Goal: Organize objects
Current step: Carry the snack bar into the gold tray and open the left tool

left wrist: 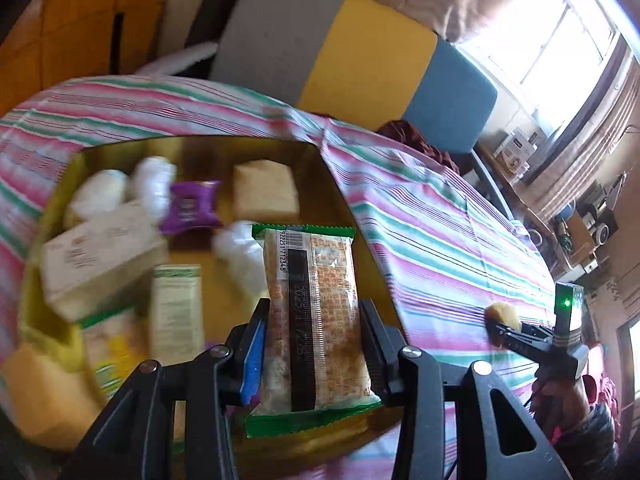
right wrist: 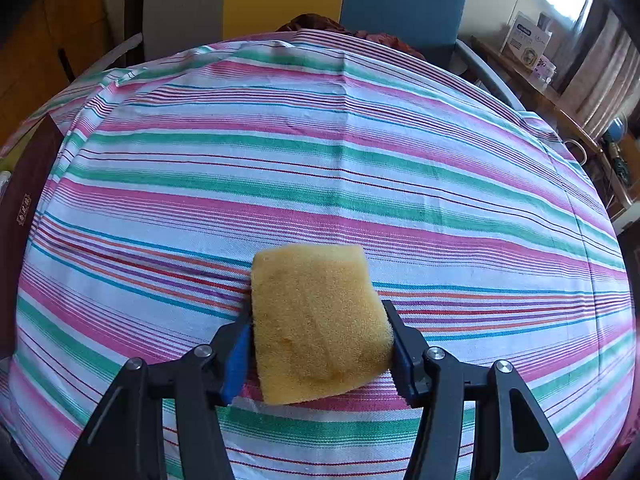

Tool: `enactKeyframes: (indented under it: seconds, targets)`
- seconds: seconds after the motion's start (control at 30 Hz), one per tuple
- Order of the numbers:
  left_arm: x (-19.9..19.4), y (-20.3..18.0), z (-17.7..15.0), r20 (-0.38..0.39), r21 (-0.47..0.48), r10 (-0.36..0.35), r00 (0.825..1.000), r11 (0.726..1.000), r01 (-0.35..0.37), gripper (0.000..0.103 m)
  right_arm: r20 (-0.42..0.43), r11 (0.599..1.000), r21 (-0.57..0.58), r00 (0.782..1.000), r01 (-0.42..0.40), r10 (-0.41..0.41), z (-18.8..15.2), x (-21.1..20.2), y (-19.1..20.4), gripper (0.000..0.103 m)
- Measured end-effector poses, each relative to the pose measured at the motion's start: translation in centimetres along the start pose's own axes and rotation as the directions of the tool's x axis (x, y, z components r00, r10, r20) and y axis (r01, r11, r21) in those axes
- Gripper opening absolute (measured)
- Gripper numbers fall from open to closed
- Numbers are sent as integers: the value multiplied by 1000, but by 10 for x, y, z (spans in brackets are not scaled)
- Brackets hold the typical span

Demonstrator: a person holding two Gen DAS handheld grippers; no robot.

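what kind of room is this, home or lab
Most likely a lived-in home room. A table wears a striped cloth, a grey, yellow and blue sofa stands behind it, and a curtained window lights a cluttered side shelf.

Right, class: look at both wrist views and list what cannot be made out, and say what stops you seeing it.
- Left view: the items in the tray are motion-blurred; their labels are unreadable.
- Left view: the snack pack in the left gripper hides the tray floor behind it.
- Left view: the right gripper is small and edge-on, so its grip is unclear.
- Right view: the sponge in the right gripper covers the cloth beneath; the tray is cut off at the left edge.
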State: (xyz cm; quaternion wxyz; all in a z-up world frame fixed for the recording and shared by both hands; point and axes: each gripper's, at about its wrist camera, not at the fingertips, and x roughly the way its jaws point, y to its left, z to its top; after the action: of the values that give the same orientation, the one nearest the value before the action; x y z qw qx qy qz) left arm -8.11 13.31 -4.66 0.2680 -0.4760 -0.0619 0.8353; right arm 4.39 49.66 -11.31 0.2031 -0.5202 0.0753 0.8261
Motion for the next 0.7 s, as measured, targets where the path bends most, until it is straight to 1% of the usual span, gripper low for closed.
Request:
enactKeyframes:
  seconds: [0.1, 0.17, 0.2, 0.27, 0.33, 0.4, 0.53, 0.6, 0.7]
  targets:
    - [22, -5, 5, -30, -16, 2, 1000, 1000, -3, 43, -1, 1000, -5, 1000, 1, -1, 1, 0, 0, 59]
    - [41, -3, 5, -94, -30, 21, 995, 999, -24, 43, -1, 1000, -7, 1000, 2, -2, 2, 1, 0, 59]
    - [47, -2, 4, -113, -42, 18, 993, 999, -23, 43, -2, 1000, -8, 1000, 3, -3, 2, 1, 0, 59]
    - [54, -1, 1, -136, -39, 15, 991, 999, -21, 43, -2, 1000, -11, 1000, 4, -4, 3, 2, -1, 59]
    - [51, 1, -3, -138, -49, 11, 990, 999, -18, 43, -2, 1000, -11, 1000, 4, -4, 3, 2, -1, 59]
    - [44, 4, -5, -123, -52, 16, 992, 998, -22, 43, -1, 1000, -10, 1000, 4, -4, 3, 2, -1, 59]
    - [16, 6, -7, -41, -4, 93, 995, 996, -93, 43, 1, 1000, -8, 1000, 9, -9, 4, 2, 0, 59]
    - [-3, 6, -7, 13, 25, 136, 991, 990, -136, 43, 2, 1000, -8, 1000, 12, -12, 4, 2, 0, 59]
    - [-33, 7, -10, 105, 61, 187, 977, 979, -194, 43, 3, 1000, 2, 1000, 18, -18, 4, 3, 1, 59]
